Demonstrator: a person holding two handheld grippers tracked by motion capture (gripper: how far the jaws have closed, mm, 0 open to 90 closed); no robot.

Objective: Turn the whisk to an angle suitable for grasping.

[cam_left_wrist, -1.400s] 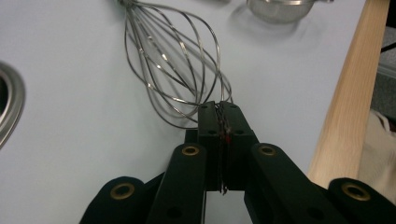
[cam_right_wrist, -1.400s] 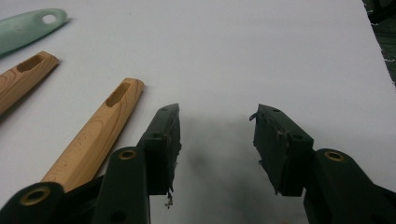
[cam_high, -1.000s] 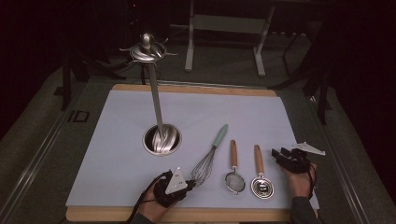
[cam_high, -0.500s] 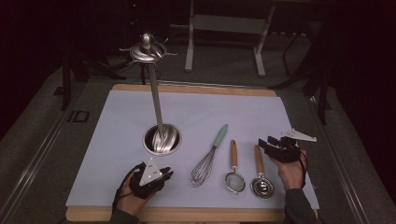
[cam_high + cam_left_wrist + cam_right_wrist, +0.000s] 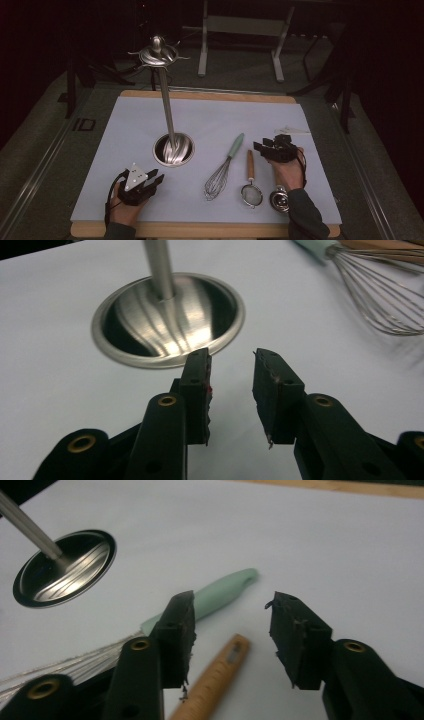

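Resting low on the white mat (image 5: 125, 125) at the near left, left gripper (image 5: 156, 180) with jaws parted and nothing between them, aimed at the round steel base (image 5: 167, 320) of the tall stand (image 5: 165, 102), just short of its rim. Rising from that base, a slim steel pole topped by a hooked ring (image 5: 157, 54), upright at the middle of the mat. Lying right of the base, a whisk (image 5: 223, 170) with a pale green handle (image 5: 222, 596), wires toward the near edge. Lying beside it, a small strainer (image 5: 250, 187) with a wooden handle (image 5: 215, 680), then a second round metal utensil (image 5: 280, 199) near the right wrist, its handle hidden under the hand. Hovering over the far ends of those handles, right gripper (image 5: 259, 146), jaws spread wide and empty, pointing left toward the green handle, with the wooden handle just below and between the jaws in the right gripper view. Lying flat on a wooden board (image 5: 210, 95), the mat; dark floor and metal frame legs (image 5: 202, 45) beyond the far edge.
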